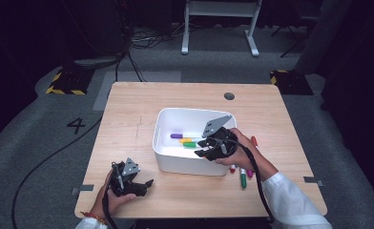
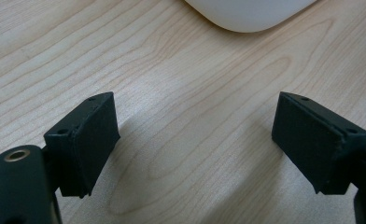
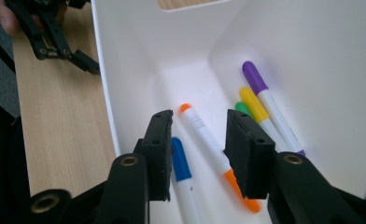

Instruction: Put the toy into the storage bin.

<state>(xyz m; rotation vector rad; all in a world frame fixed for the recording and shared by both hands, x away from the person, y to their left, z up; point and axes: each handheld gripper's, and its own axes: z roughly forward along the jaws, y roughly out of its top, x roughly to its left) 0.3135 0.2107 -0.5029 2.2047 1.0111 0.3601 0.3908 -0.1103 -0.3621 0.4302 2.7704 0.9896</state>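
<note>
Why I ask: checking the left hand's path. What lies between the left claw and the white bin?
Only bare wooden table: the left gripper view shows nothing between the left claw and the white bin.

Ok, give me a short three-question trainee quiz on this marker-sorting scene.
1. True or false: the left gripper rests on the light wooden table with nothing between its wide-apart jaws.
2. Multiple choice: the right gripper is above (a) the bare table, (b) the inside of the white plastic bin, (c) the floor.
3. Short answer: which marker lies in the gap between the right gripper's jaws?

Key
1. True.
2. (b).
3. The white marker with orange ends; the pads do not press on it. A blue-capped marker lies beside it.
</note>
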